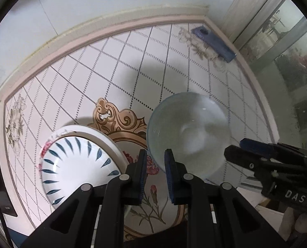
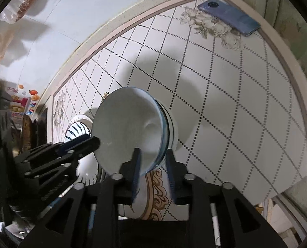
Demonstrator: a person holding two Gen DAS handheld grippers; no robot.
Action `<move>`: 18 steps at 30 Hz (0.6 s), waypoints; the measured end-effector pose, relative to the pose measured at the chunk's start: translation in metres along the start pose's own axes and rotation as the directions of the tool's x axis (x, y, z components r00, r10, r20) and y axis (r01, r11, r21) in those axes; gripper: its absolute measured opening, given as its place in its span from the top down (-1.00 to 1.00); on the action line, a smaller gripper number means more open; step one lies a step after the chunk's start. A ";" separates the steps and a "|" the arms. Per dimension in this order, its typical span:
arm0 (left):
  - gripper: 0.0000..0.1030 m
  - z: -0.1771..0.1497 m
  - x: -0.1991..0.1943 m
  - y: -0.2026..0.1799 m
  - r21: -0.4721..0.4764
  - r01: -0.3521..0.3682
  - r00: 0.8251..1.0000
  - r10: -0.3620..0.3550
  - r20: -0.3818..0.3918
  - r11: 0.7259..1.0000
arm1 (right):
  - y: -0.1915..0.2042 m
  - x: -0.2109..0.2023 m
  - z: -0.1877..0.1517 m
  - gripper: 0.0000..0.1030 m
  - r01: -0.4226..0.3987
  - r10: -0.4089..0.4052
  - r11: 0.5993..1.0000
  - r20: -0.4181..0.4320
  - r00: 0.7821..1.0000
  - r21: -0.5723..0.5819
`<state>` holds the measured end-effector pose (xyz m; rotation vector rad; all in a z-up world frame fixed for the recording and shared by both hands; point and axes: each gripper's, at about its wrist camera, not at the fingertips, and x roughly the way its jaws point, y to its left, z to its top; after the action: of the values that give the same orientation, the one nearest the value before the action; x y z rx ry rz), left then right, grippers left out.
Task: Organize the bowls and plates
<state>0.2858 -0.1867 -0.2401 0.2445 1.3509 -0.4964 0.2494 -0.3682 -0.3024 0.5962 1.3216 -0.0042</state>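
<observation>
A clear glass bowl (image 1: 186,132) (image 2: 128,128) hangs tilted above the tiled table (image 1: 116,78), and it seems to nest in a white bowl (image 2: 173,130). My left gripper (image 1: 156,155) (image 2: 91,139) is shut on its near left rim. My right gripper (image 2: 153,155) (image 1: 235,147) straddles the opposite rim with its jaws apart, the pads off the glass. Left of the glass bowl, a white bowl with blue leaf marks (image 1: 70,165) (image 2: 76,129) sits on a white flowered plate (image 1: 106,138).
A blue phone (image 1: 213,43) (image 2: 230,18) lies at the table's far right corner. The wall runs behind the table, with a glass door (image 1: 287,62) at the right. A dark flat object (image 1: 0,175) stands at the left edge. Bags (image 2: 19,6) hang on the wall.
</observation>
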 end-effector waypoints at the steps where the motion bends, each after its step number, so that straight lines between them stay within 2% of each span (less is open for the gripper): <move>1: 0.64 -0.002 -0.009 0.000 0.003 -0.001 1.000 0.001 0.016 1.000 | 0.003 -0.008 -0.002 -0.09 0.004 -0.004 1.000 0.013 1.000 -0.007; 3: 0.52 -0.006 -0.026 -0.001 0.013 -0.005 0.999 0.004 0.044 1.000 | 0.008 -0.022 -0.006 -0.52 0.024 -0.023 0.999 0.035 0.999 -0.023; 4: 0.48 -0.008 -0.032 -0.001 0.015 -0.003 0.999 0.002 0.051 1.000 | 0.011 -0.029 -0.008 -0.56 0.039 -0.037 0.999 0.048 0.998 -0.034; 6: 0.21 -0.012 -0.045 -0.001 0.018 0.008 0.998 -0.009 0.064 1.000 | 0.017 -0.045 -0.014 -0.64 0.067 -0.063 0.996 0.076 0.995 -0.052; 7: 0.13 -0.013 -0.050 -0.001 0.016 0.014 0.998 -0.015 0.067 1.000 | 0.019 -0.052 -0.016 -0.67 0.084 -0.079 0.995 0.085 0.993 -0.059; 9: -0.24 -0.015 -0.059 0.000 0.015 0.027 0.997 -0.028 0.077 1.000 | 0.023 -0.063 -0.020 -0.76 0.100 -0.094 0.992 0.094 0.991 -0.071; 12: -0.54 -0.019 -0.070 0.000 0.015 0.041 0.995 -0.042 0.089 0.999 | 0.028 -0.080 -0.025 -0.80 0.134 -0.123 0.987 0.121 0.985 -0.087; 18: -0.63 -0.027 -0.085 -0.001 0.001 0.061 0.993 -0.061 0.099 0.998 | 0.039 -0.106 -0.036 -0.82 0.162 -0.143 0.981 0.159 0.977 -0.110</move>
<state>0.2506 -0.1588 -0.1626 0.1758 1.2653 -0.5514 0.2011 -0.3554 -0.1946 0.3817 1.2083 -0.0920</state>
